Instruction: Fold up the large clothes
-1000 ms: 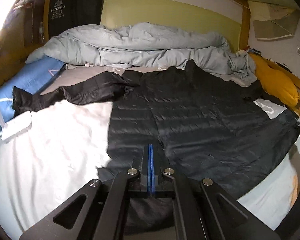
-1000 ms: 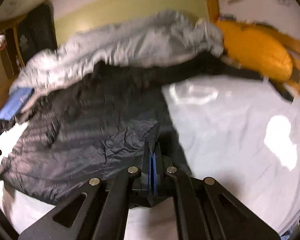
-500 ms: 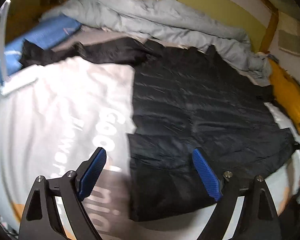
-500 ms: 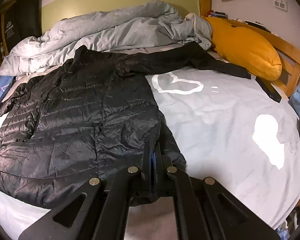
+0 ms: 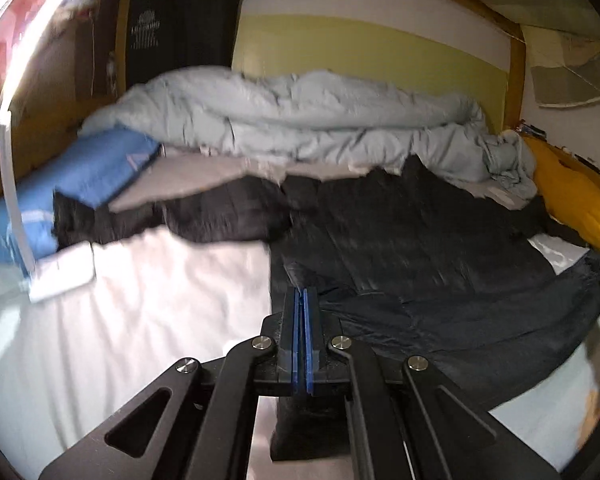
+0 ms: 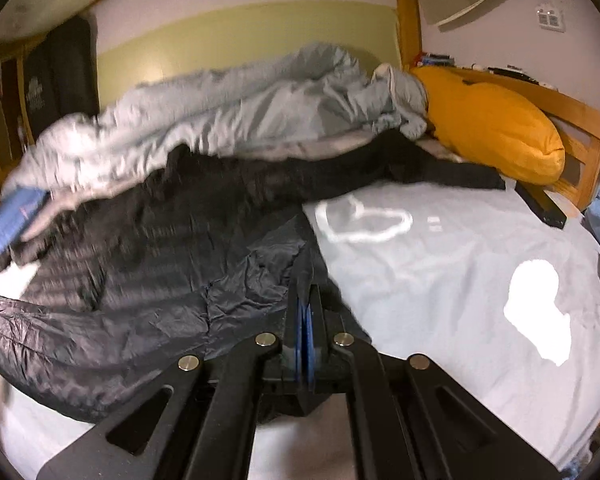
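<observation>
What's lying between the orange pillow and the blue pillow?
The black puffer jacket, sleeves spread toward the blue pillow and orange pillow, in the left wrist view.

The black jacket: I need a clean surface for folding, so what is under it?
The jacket lies on a pale printed sheet, visible around it. Both grippers, left and right, pinch its hem. Anything beneath its body is covered.
</observation>
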`<state>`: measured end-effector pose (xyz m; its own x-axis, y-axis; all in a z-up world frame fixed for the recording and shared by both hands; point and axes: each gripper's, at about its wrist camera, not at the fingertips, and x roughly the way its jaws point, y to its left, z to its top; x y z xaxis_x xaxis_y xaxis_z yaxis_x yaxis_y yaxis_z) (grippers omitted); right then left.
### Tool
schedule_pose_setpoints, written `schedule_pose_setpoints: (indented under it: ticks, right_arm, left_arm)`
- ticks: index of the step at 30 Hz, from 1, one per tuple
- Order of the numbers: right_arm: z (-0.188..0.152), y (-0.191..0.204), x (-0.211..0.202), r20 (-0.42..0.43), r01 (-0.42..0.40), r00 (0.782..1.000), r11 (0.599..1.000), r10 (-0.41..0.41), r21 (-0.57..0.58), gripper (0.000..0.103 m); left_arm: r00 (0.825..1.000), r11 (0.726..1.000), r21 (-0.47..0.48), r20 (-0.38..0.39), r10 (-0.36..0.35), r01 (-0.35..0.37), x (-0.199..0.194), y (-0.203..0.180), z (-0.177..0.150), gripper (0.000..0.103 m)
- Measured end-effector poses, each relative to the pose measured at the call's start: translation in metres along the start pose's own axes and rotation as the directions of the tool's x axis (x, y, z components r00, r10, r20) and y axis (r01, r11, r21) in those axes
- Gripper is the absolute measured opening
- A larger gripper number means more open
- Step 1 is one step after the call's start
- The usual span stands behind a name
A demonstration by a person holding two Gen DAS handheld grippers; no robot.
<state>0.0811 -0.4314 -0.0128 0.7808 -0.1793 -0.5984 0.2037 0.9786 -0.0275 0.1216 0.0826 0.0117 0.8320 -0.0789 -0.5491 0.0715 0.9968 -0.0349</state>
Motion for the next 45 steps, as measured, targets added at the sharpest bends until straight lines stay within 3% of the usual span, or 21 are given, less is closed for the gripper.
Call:
schedule_pose_setpoints:
  ticks: [3, 6, 8, 10, 14, 16, 17, 18, 19, 20, 23, 26, 30, 32, 36, 39, 45]
  right_arm:
    - [0.008, 0.004, 0.011, -0.001, 0.037, 0.999, 0.999, -0.037, -0.029, 0.001]
    - [0.000, 0.010, 0.046, -0.142, 0.059, 0.987, 0.994, -0.072, -0.092, 0.002]
    - [-0.013, 0.011, 0.072, -0.266, 0.061, 0.960, 0.992, -0.089, -0.112, 0.002]
    - [-0.019, 0.012, 0.082, -0.303, 0.054, 0.949, 0.992, -0.087, -0.116, 0.003]
    - [-0.021, 0.022, 0.080, -0.268, 0.086, 0.955, 0.981, -0.131, -0.175, 0.009]
    - [-0.019, 0.022, 0.078, -0.263, 0.087, 0.956, 0.984, -0.127, -0.159, 0.012]
    - [-0.018, 0.022, 0.075, -0.257, 0.088, 0.958, 0.985, -0.125, -0.148, 0.019]
    - [-0.018, 0.018, 0.071, -0.246, 0.091, 0.961, 0.986, -0.124, -0.141, 0.038]
    - [-0.018, 0.016, 0.067, -0.227, 0.094, 0.966, 0.986, -0.123, -0.136, 0.049]
    - [-0.016, 0.016, 0.060, -0.198, 0.097, 0.973, 0.987, -0.122, -0.131, 0.065]
    - [-0.009, 0.024, 0.031, -0.058, 0.108, 0.992, 0.987, -0.115, -0.123, 0.082]
    - [-0.006, 0.040, 0.006, 0.022, 0.055, 0.998, 0.989, -0.052, -0.139, 0.102]
    - [-0.012, 0.065, -0.015, 0.027, -0.102, 0.994, 0.981, 0.108, -0.163, 0.103]
    - [-0.017, 0.076, -0.011, -0.034, -0.159, 0.987, 0.969, 0.155, -0.190, 0.103]
    - [-0.034, 0.086, 0.017, -0.200, -0.193, 0.967, 0.965, 0.157, -0.175, 0.102]
    - [-0.046, 0.084, 0.043, -0.329, -0.196, 0.933, 0.972, 0.145, -0.127, 0.103]
    - [-0.050, 0.090, 0.041, -0.306, -0.181, 0.944, 0.968, 0.122, -0.173, 0.103]
  left_arm:
    - [0.999, 0.998, 0.043, -0.004, 0.042, -0.041, 0.023, -0.004, 0.014, 0.003]
    - [0.991, 0.995, 0.083, -0.115, 0.073, -0.063, 0.067, -0.009, 0.006, 0.003]
    - [0.966, 0.994, 0.091, -0.244, 0.084, -0.063, 0.099, -0.008, -0.018, 0.003]
    - [0.941, 0.992, 0.110, -0.324, 0.094, -0.061, 0.116, -0.009, -0.041, 0.003]
    - [0.942, 0.972, 0.201, -0.285, 0.179, -0.124, 0.108, -0.020, -0.052, 0.004]
    - [0.950, 0.973, 0.178, -0.247, 0.191, -0.149, 0.097, -0.018, -0.048, 0.019]
    - [0.954, 0.971, 0.172, -0.221, 0.204, -0.168, 0.092, -0.017, -0.046, 0.028]
    - [0.956, 0.967, 0.168, -0.190, 0.224, -0.193, 0.086, -0.017, -0.044, 0.054]
    - [0.961, 0.962, 0.155, -0.129, 0.245, -0.224, 0.073, -0.019, -0.038, 0.078]
    - [0.968, 0.964, 0.140, -0.079, 0.240, -0.228, 0.062, -0.020, -0.035, 0.083]
    - [0.985, 0.980, 0.099, 0.046, 0.169, -0.172, 0.022, -0.032, -0.024, 0.084]
    - [0.996, 0.994, 0.097, 0.081, 0.039, -0.047, -0.003, -0.053, -0.025, 0.089]
    - [0.997, 0.989, 0.127, -0.036, -0.068, 0.072, 0.003, -0.083, -0.043, 0.090]
    - [0.992, 0.987, 0.131, -0.104, -0.074, 0.088, 0.019, -0.092, -0.054, 0.090]
    - [0.972, 0.988, 0.146, -0.233, -0.023, 0.058, 0.057, -0.098, -0.080, 0.090]
    - [0.965, 0.987, 0.148, -0.260, -0.017, 0.058, 0.072, -0.098, -0.093, 0.092]
    - [0.978, 0.988, 0.144, -0.207, -0.022, 0.053, 0.061, -0.093, -0.093, 0.092]
